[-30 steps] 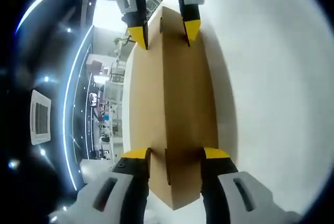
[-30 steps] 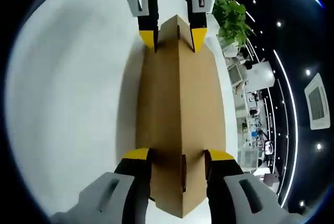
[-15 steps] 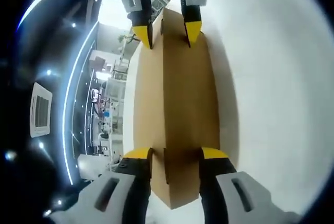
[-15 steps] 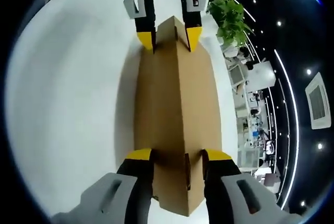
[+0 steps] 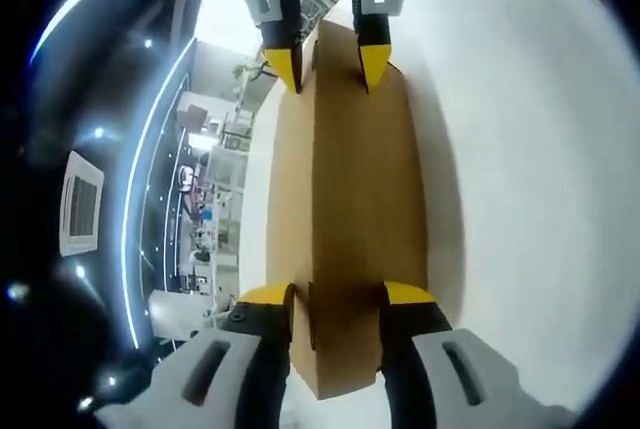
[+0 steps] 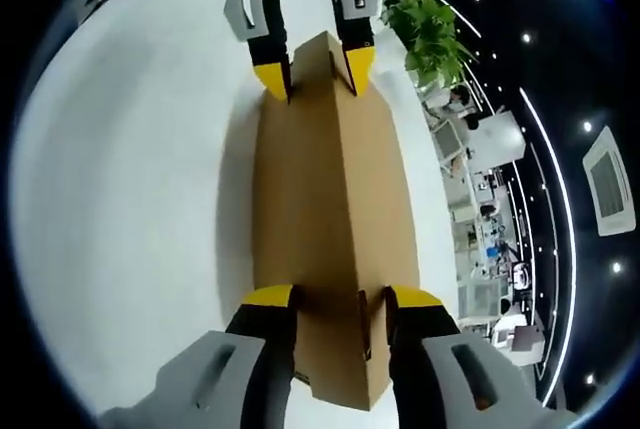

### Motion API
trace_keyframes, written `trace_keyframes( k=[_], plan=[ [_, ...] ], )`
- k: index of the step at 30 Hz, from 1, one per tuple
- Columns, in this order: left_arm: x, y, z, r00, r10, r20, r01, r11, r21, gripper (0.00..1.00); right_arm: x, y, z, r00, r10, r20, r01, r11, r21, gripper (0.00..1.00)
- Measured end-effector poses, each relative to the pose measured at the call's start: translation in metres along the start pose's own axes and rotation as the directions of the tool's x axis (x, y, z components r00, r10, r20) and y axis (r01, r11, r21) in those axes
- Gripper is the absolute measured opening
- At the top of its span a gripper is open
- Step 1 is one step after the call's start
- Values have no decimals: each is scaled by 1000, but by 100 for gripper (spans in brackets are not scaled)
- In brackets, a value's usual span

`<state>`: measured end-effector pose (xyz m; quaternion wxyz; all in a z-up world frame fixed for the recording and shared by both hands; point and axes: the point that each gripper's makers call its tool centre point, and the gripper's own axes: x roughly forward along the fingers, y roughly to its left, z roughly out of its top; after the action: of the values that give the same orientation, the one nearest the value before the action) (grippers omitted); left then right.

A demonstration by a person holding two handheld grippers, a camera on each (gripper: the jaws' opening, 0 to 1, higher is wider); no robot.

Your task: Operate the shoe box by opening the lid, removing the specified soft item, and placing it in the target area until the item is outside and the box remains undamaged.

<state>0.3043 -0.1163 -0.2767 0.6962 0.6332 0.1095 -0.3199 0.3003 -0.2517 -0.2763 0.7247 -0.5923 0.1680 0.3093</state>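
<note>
As the box (image 5: 345, 209) lies on the white desk (image 5: 530, 169), we clamp an end in each gripper, left (image 5: 336, 297) and right (image 6: 341, 295); light cardboard dents easily, so we squeeze gently.

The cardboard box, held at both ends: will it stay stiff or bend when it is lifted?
The cardboard box probably stays fairly stiff: its sides look flat between the left tool and right tool. Its thin walls may dent if squeezed hard.
</note>
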Motion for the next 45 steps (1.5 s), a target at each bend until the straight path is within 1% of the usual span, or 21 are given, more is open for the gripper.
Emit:
trace_keyframes(
  k=[7, 12, 19, 21, 26, 27, 28, 29, 31, 36, 38, 41, 43, 44, 45],
  plan=[
    [-6, 7, 6, 1000, -1, 18, 0, 1000, 8, 33, -6, -6, 2, 1000, 0, 5, 0, 1000, 19, 33],
    [-7, 10, 9, 1000, -1, 24, 0, 1000, 13, 32, -9, -10, 2, 1000, -2, 18, 2, 1000, 17, 32],
    [-9, 16, 10, 999, 5, 34, -5, 1000, -2, 34, -14, -18, 4, 1000, -10, 24, 9, 1000, 25, 31],
    [-8, 18, 9, 999, 3, 39, -2, 1000, -23, 36, -16, -20, 5, 1000, -14, 26, 13, 1000, 25, 31],
    [-9, 22, 10, 999, -3, 43, 4, 999, -41, 36, -17, -24, 6, 1000, -17, 25, 16, 999, 31, 30],
    [-10, 23, 10, 999, 1, 42, 1, 999, -48, 36, -17, -25, 6, 1000, -18, 25, 17, 999, 35, 30],
    [-11, 24, 10, 999, 3, 43, -1, 999, -47, 33, -17, -25, 6, 1000, -19, 24, 18, 999, 36, 30],
    [-13, 29, 7, 999, 26, 30, -25, 1000, -16, 31, -17, -26, 6, 1000, -20, 24, 19, 999, 37, 30],
    [-12, 29, 7, 999, 22, 36, -21, 999, -46, 33, -19, -28, 6, 999, -23, 25, 22, 999, 38, 30],
    [-11, 39, 6, 999, 40, 33, -38, 997, -66, 34, -19, -35, 7, 999, -44, 25, 42, 998, 48, 31],
    [-11, 40, 6, 999, 41, 35, -39, 997, -60, 32, -19, -38, 8, 998, -48, 27, 47, 998, 43, 31],
    [-11, 41, 7, 998, 49, 42, -47, 998, -52, 31, -18, -43, 7, 998, -48, 35, 47, 998, 34, 32],
    [-11, 43, 7, 998, 52, 37, -50, 998, -42, 31, -19, -45, 6, 998, -50, 48, 48, 998, 46, 32],
    [-11, 46, 7, 998, 52, 34, -51, 998, -42, 31, -18, -46, 7, 997, -54, 51, 53, 998, 33, 32],
    [-11, 48, 7, 998, 56, 38, -54, 997, -46, 31, -18, -48, 7, 997, -64, 47, 64, 998, -4, 32]
  ],
)
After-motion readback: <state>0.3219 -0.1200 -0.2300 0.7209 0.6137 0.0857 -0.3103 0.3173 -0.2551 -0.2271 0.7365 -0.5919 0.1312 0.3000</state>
